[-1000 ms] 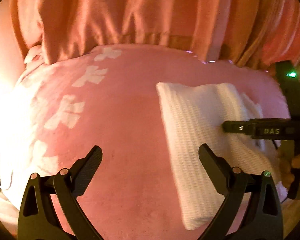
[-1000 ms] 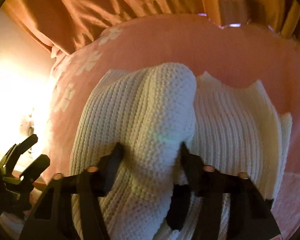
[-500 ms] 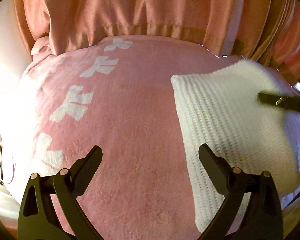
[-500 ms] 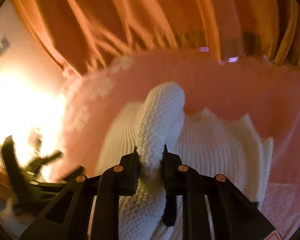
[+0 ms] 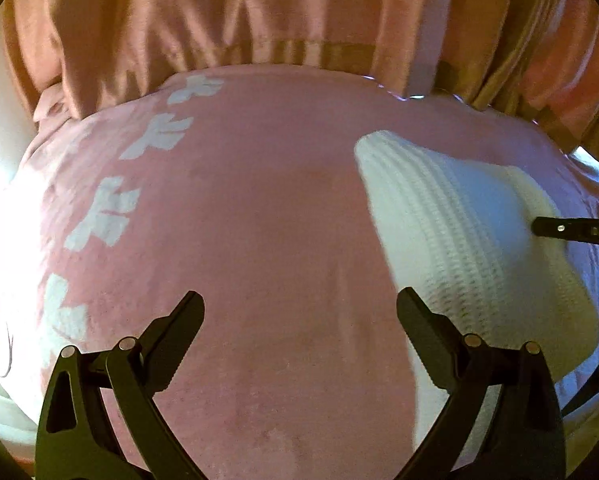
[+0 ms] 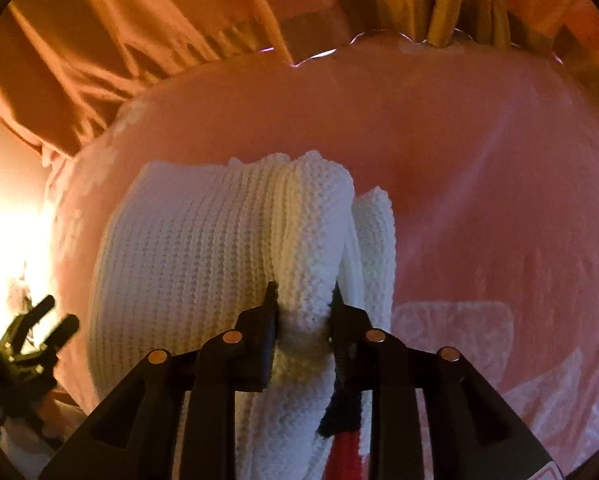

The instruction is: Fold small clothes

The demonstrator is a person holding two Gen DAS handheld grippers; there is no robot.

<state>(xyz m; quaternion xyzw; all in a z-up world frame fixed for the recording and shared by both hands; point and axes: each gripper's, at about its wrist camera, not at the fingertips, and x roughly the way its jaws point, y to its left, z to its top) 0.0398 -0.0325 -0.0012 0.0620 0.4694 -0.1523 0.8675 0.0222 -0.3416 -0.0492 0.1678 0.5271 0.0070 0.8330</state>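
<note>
A white rib-knit garment (image 6: 203, 264), partly folded, lies on a pink plush blanket with pale bow prints (image 5: 259, 220) that covers the surface below, in front of orange-pink curtains (image 5: 227, 12). The right gripper (image 6: 303, 300) pinches a thick rolled edge of the knit between its black jaws, which have eased slightly wider within the last half second; the fabric remains pressed between them. In the right wrist view that gathered fold runs straight away from the jaws, its long axis in line with them, while the flat body of the garment spreads to the left and a narrower layer stands just to the right of the fold.

The left gripper (image 5: 299, 308) hangs above bare blanket with its jaws spread wide and nothing between them. In the left wrist view the garment lies to the right of those jaws, its near corner just behind the right-hand jaw, its long axis running away and slightly leftward. One finger of the right gripper enters from the right edge, resting against the raised knit.

The right hand is plainly the nearer and the only one engaged. The fold in hand likely needs carrying across toward the left side of the garment, where the free left gripper could pin the near corner.
</note>
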